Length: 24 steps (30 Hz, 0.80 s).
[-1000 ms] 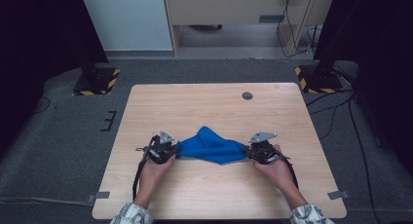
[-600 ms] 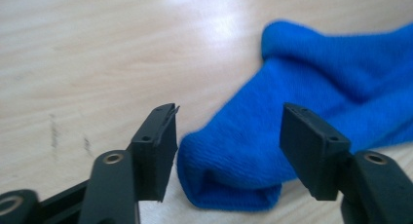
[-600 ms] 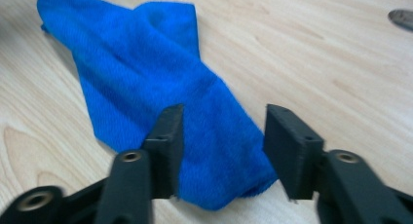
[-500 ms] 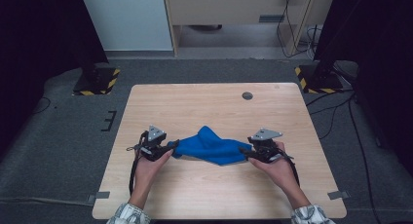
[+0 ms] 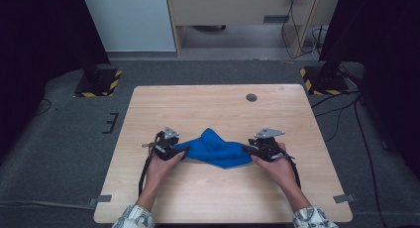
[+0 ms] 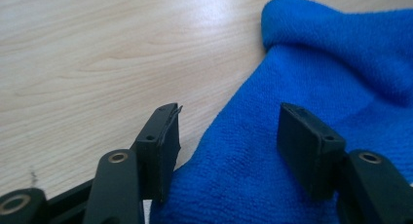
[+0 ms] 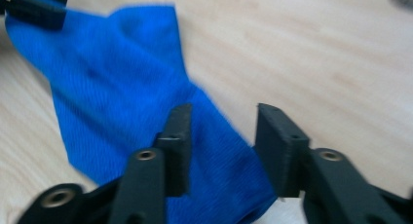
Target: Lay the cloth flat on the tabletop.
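Nearest, two patterned sleeves and bare forearms rising from the table's (image 5: 213,198) front edge. Then the left gripper (image 5: 182,150) at the left end of the blue cloth (image 5: 218,147) and the right gripper (image 5: 246,149) at its right end, both low over the wood. Left jaws apart, just closing a little, cloth between them yet unpressed, clear gaps at both pads (image 6: 163,141). Right jaws likewise apart, just narrowing, cloth corner (image 7: 214,151) lying between without pinch. Cloth bunched mid-table, humped at centre, flat on the wood. Farther off, a small dark round grommet (image 5: 251,97) near the back edge; no containers on the table.
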Each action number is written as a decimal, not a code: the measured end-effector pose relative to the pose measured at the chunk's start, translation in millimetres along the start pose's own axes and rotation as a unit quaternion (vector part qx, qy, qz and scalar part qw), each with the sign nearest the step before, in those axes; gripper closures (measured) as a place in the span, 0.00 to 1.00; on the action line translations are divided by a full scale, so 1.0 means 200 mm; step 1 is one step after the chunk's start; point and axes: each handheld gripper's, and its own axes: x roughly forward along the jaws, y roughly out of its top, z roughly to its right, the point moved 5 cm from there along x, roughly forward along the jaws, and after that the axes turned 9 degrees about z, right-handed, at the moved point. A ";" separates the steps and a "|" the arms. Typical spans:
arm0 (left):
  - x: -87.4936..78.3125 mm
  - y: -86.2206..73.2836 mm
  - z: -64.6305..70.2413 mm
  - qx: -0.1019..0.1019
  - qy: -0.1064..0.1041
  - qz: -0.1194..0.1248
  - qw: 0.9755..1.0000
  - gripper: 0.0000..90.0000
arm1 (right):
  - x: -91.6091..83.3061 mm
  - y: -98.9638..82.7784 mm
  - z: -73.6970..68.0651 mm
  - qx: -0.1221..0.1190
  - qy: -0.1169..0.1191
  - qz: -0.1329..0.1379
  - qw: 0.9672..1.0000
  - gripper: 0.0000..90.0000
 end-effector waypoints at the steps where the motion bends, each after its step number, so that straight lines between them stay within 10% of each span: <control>1: 0.00 0.00 0.00 -0.004 -0.004 0.000 1.000 0.45 | 0.01 -0.01 0.00 0.000 0.003 -0.008 1.000 0.59; 5: 0.02 -0.02 0.02 0.007 -0.013 -0.012 1.000 0.49 | 0.04 -0.07 -0.03 -0.009 0.016 -0.042 0.999 0.61; 12: 0.02 -0.03 0.06 0.019 -0.032 -0.016 0.999 0.72 | 0.04 -0.07 -0.06 -0.022 0.035 -0.041 0.998 0.95; 16: 0.01 -0.03 0.08 0.021 -0.040 -0.015 0.999 0.88 | 0.03 -0.05 -0.06 -0.026 0.031 -0.034 0.999 0.97; 24: -0.08 0.03 0.08 0.018 -0.026 0.013 0.999 0.89 | 0.02 -0.02 0.01 -0.026 0.003 -0.021 0.999 0.98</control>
